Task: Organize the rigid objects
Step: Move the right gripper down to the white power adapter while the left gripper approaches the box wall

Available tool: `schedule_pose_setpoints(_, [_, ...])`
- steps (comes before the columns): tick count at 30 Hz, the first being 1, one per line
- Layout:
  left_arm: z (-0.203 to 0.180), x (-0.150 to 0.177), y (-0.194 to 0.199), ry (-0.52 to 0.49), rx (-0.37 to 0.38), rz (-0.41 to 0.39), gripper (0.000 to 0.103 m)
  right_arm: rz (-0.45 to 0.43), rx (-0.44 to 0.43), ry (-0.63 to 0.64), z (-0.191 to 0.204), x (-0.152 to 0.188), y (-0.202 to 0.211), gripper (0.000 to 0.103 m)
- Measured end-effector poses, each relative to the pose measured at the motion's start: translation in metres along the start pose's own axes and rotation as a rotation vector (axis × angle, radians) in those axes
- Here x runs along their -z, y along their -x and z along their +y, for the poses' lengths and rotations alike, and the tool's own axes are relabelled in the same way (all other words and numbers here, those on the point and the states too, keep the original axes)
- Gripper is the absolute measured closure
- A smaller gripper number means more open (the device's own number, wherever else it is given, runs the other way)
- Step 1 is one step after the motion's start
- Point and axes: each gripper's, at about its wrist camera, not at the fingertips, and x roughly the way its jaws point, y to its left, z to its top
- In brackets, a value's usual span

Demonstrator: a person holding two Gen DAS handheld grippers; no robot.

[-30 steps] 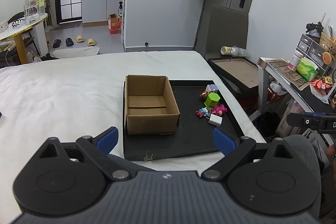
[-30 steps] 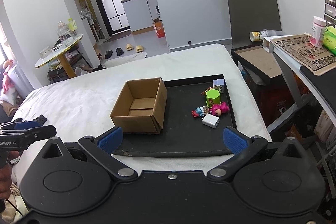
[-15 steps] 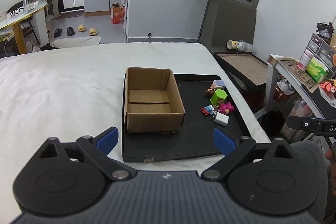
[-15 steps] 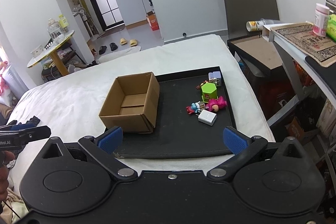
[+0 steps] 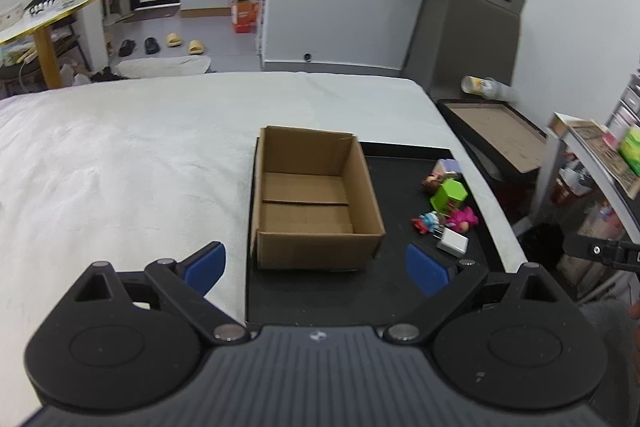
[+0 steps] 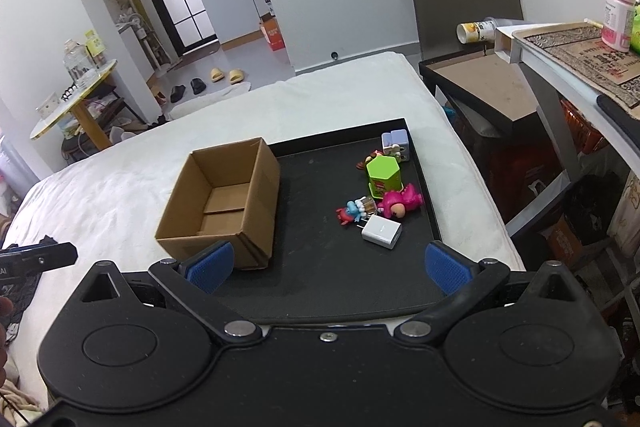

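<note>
Looking along both tools, the small toys lie ahead and to the right of the cardboard box (image 6: pixel 218 201), all of them on the black tray (image 6: pixel 320 267) that rests on the bed (image 5: pixel 120 155). The right hand-held gripper (image 6: pixel 326 267) is the nearer one: the white charger (image 6: pixel 381 231) lies just in front of it, a little right of its middle, with its long side running across the line of the fingers and its prongs toward the box. Just behind the charger are a blue figure (image 6: pixel 354 209) and a pink figure (image 6: pixel 400 203), then the green hexagonal box (image 6: pixel 383 175). The left hand-held gripper (image 5: pixel 316 267) faces the empty cardboard box instead. Both are spread wide and hold nothing. I judge the charger the easiest first pick; the pink figure, very close behind it, could be pushed.
</note>
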Motion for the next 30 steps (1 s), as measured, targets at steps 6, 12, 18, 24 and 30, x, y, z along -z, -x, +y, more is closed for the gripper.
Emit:
schedule_pose_setpoints(6, [0.010, -0.007, -0.026, 0.040, -0.029, 0.037, 0.007, 0.024, -0.005, -0.043, -0.009, -0.005, -0.028, 0.000])
schedule_pose_setpoints(12, [0.019, -0.016, -0.050, 0.065, -0.050, 0.064, 0.009, 0.057, -0.007, -0.102, -0.018, -0.014, -0.055, 0.003])
schedule_pose_setpoints(18, [0.030, -0.024, -0.074, 0.107, -0.081, 0.084, 0.010, 0.096, 0.000, -0.126, -0.022, -0.022, -0.083, 0.004])
schedule_pose_setpoints(24, [0.045, -0.026, -0.101, 0.157, -0.104, 0.117, 0.018, 0.137, 0.009, -0.171, -0.029, -0.030, -0.114, 0.007])
schedule_pose_setpoints(30, [0.058, -0.025, -0.125, 0.204, -0.102, 0.151, 0.029, 0.194, 0.035, -0.223, -0.040, -0.038, -0.145, 0.010])
